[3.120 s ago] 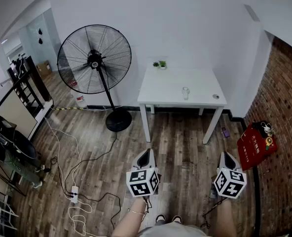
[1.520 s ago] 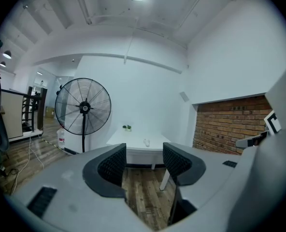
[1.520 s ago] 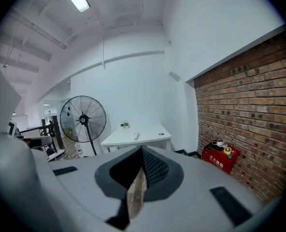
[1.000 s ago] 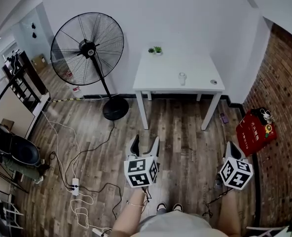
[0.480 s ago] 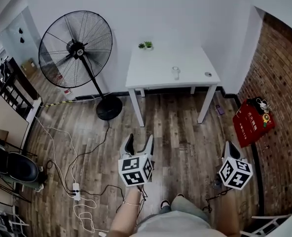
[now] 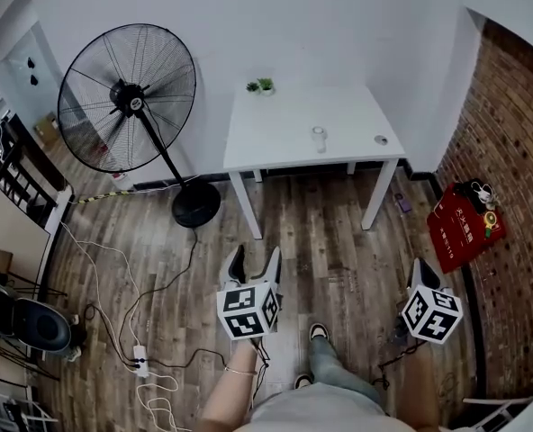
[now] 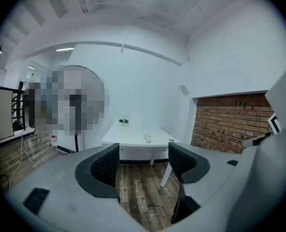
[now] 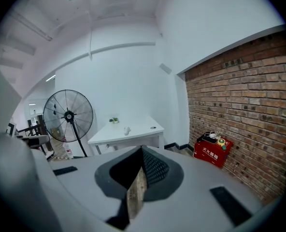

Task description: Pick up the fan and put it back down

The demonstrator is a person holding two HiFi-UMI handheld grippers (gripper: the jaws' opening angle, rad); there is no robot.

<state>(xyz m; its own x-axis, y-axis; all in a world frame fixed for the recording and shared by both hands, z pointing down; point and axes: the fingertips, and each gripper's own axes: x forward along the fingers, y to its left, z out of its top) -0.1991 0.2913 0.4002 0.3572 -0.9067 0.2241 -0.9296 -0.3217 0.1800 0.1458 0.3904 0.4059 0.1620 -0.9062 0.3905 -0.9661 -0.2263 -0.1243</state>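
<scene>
Holding the left gripper (image 6: pixel 256 257) with jaws apart and empty, the right gripper (image 6: pixel 420 265) pinched together on nothing, both low over the floor (image 6: pixel 338 241); facing the fan (image 6: pixel 127 97), upright left of the table (image 6: pixel 293 138), well apart and untouched; judging this the approach, next needing a walk over and a grip on its pole.

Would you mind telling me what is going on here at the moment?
A person stands on the wooden floor with a gripper in each hand, facing a pedestal fan and a white table. The left gripper has its jaws apart with nothing between them. The right gripper has its jaws together and holds nothing. The fan stands upright to the left of the table, well ahead of both grippers, and neither touches it, so the pick-up has not begun.
</scene>
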